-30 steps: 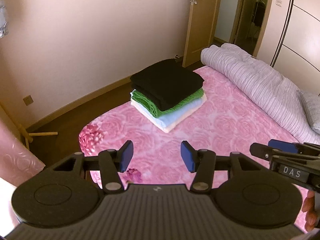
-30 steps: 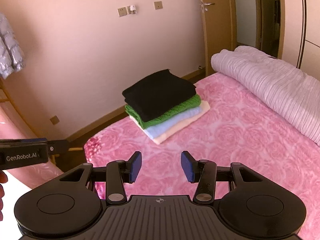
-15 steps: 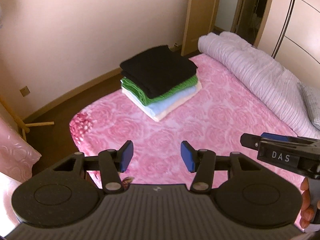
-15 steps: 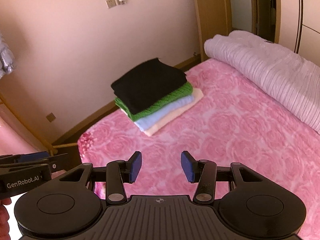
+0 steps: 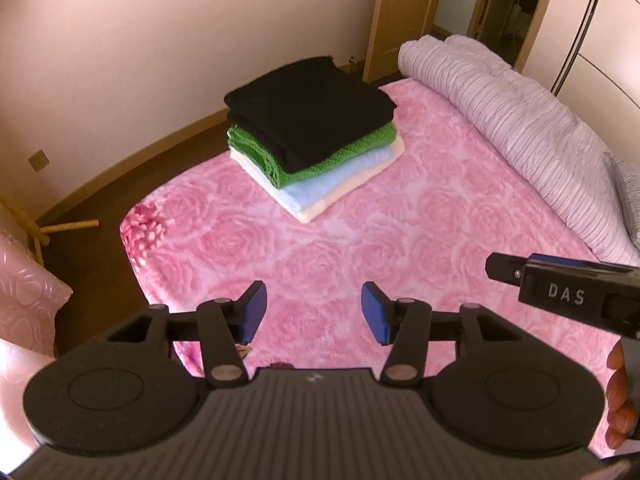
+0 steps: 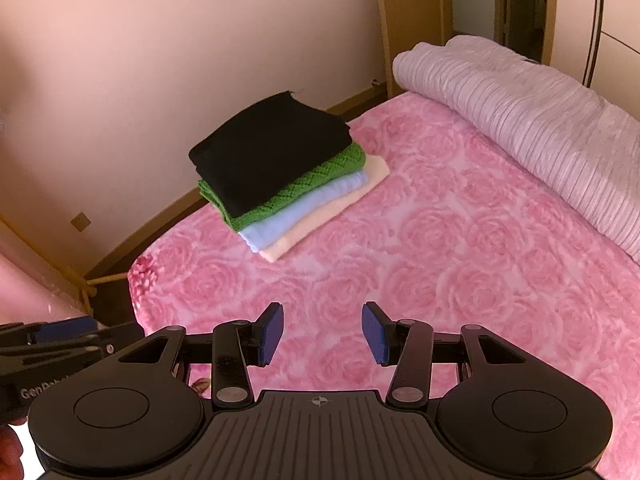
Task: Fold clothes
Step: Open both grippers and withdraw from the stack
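On the pink rose-patterned bedspread [image 5: 400, 240], near its far left corner by the wall, sits a stack of 4 folded garments: black sweater [image 5: 308, 108] on top, green knit [image 5: 340, 152] under it, then a pale blue piece [image 5: 340, 178], and a cream piece [image 5: 348, 192] at the bottom, edges stepped so each layer shows. Left gripper [image 5: 314, 312]: blue pads spread apart, nothing between them, held over bare bedspread well short of the stack. Right gripper [image 6: 323, 333]: jaws likewise spread and empty, over the bedspread near the front edge. In the left wrist view the right gripper shows at the right margin, with fingers of the person's hand [image 5: 618, 400] below it. A rolled, pale striped quilt [image 6: 520, 120] lies along the right side of the bed, apart from the stack.
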`<control>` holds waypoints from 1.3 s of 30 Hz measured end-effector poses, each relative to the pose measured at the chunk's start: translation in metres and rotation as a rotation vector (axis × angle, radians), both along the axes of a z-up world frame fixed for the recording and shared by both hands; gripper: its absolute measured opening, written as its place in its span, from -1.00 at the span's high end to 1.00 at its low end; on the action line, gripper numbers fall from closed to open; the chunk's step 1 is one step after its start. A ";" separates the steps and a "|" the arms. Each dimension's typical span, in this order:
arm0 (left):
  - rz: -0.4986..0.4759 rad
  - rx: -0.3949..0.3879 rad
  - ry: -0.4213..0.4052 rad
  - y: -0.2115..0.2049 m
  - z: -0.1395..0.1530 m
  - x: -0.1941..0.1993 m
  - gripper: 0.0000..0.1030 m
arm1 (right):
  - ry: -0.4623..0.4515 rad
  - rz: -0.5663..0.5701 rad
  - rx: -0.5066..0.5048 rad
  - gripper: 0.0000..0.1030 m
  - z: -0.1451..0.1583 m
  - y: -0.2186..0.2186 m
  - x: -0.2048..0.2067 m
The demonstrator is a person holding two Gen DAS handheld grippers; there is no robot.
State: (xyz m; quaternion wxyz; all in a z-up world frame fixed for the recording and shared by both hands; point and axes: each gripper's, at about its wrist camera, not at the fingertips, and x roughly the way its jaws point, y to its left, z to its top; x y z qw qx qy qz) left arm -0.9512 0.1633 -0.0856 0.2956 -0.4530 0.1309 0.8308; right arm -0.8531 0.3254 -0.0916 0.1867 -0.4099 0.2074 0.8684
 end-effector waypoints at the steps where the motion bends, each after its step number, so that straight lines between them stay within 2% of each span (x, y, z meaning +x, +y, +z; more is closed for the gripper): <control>1: 0.004 -0.004 -0.003 0.001 -0.001 -0.002 0.06 | -0.001 0.006 -0.003 0.08 -0.001 0.002 -0.003; 11: 0.022 -0.020 -0.007 0.019 -0.009 -0.021 0.06 | -0.032 0.038 -0.026 0.08 -0.011 0.020 -0.030; 39: 0.001 -0.035 -0.028 0.066 -0.033 -0.060 0.06 | -0.103 0.012 -0.052 0.07 -0.039 0.062 -0.077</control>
